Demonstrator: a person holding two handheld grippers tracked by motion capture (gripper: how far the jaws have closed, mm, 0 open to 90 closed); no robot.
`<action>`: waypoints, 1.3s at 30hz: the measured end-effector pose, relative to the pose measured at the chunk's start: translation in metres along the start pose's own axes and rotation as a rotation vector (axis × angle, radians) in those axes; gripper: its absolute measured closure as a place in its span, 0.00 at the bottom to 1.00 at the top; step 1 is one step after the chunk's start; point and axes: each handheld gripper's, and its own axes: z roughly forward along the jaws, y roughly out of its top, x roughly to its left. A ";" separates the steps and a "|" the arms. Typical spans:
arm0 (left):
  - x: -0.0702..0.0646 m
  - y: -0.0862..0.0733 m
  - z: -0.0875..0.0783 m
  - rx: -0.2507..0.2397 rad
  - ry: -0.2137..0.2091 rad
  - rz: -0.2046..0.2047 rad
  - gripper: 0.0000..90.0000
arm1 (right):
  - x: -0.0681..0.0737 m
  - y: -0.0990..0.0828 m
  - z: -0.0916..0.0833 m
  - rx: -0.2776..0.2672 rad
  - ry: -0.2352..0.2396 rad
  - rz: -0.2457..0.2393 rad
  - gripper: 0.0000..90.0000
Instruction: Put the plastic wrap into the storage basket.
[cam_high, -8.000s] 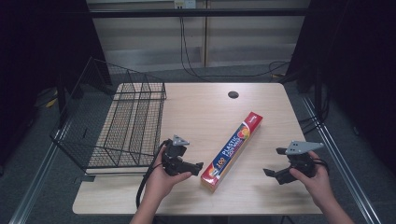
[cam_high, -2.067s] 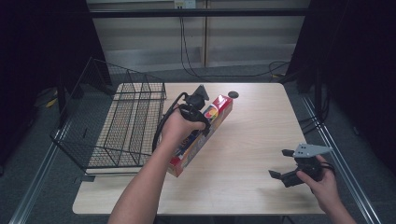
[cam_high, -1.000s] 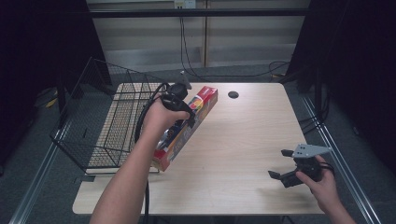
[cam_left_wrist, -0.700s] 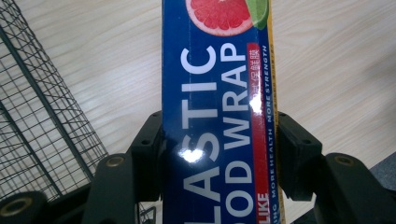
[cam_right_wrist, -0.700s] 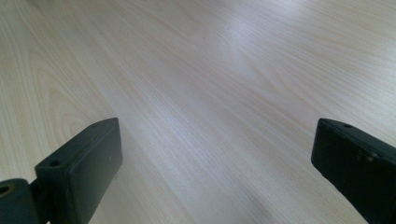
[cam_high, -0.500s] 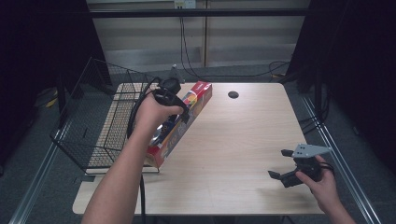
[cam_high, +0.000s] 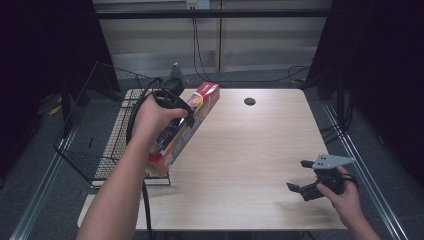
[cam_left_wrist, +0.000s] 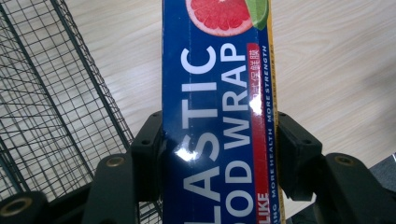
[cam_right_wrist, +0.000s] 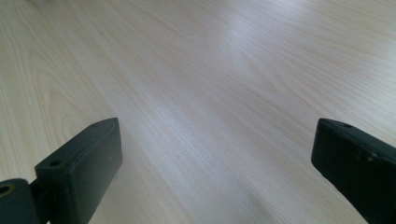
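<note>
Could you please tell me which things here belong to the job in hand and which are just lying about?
In the job, as far as one can judge:
- plastic wrap box, clamped in the left tool
- wire basket, beside the box

Idle:
- right tool, open, nothing between its jaws, low over the table
- dark round hole in the tabletop

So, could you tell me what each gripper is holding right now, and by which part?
The left gripper clamps the plastic wrap box across its long sides, partway along its length. The right gripper is open and holds nothing.
</note>
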 end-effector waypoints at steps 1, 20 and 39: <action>0.001 0.000 -0.002 0.005 0.001 -0.006 0.50 | 0.000 0.000 0.000 -0.002 -0.003 -0.001 0.02; 0.017 -0.002 -0.024 -0.017 0.022 -0.034 0.50 | -0.001 0.000 -0.001 -0.001 -0.003 0.004 0.02; 0.034 -0.010 -0.047 -0.035 0.048 -0.086 0.50 | 0.000 0.000 -0.001 -0.001 -0.001 0.003 0.02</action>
